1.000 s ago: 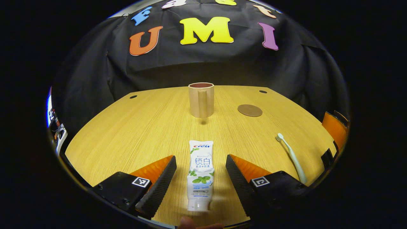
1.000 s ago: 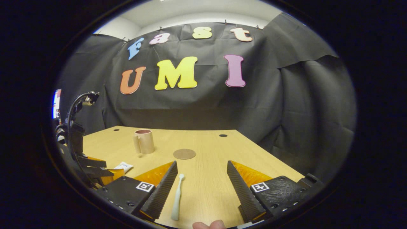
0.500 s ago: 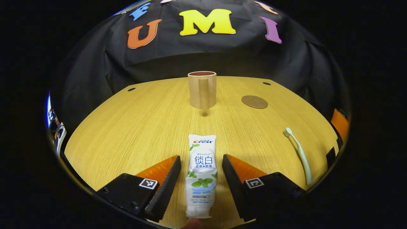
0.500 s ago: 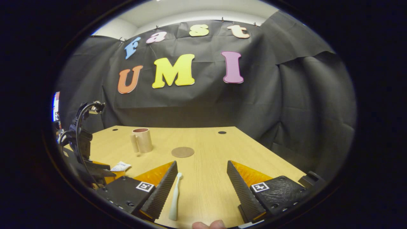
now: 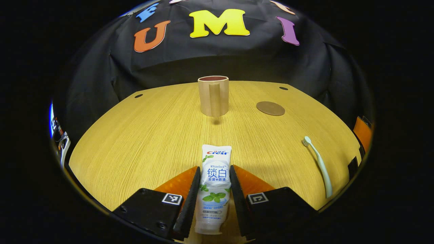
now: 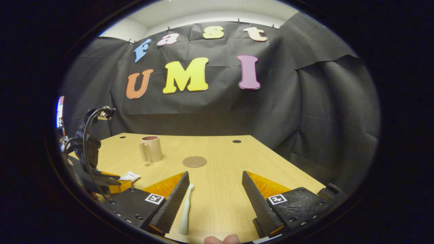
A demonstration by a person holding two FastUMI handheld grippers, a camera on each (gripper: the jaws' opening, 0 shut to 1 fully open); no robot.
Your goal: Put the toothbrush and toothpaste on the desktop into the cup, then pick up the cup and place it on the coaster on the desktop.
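1. The toothpaste (image 5: pixel 214 183) lay flat on the counter (image 5: pixel 142 135), cap end towards you, and your left tool (image 5: pixel 213 200) had its fingers narrowed against both sides of the tube's lower half.
2. I judged that tube soft and light: it would give under the squeeze, and the glossy skin could slip, so the firmer part near the cap shoulder looked the safer hold.
3. The toothbrush (image 6: pixel 185 210) lay on the counter too, close against the inner face of your right tool's left finger. Your right tool (image 6: pixel 214 203) stood wide, gripping nothing.
4. I reckoned the brush stiff, thin and very light, likely to skate or roll, so mid-handle was the place to pinch.
5. The cup (image 5: pixel 213 96) stood upright, handle facing your left tool, apart from the coaster (image 5: pixel 270 108), which lay bare to its right.
6. Your left gripper view gave the tube's whole length between the fingers, and the brush head's bristles (image 5: pixel 307 141).
7. Your right gripper view added the left tool from the side (image 6: pixel 101 176), with just the tube's tail end poking past it, and a fingertip (image 6: pixel 222 240) at the bottom edge.
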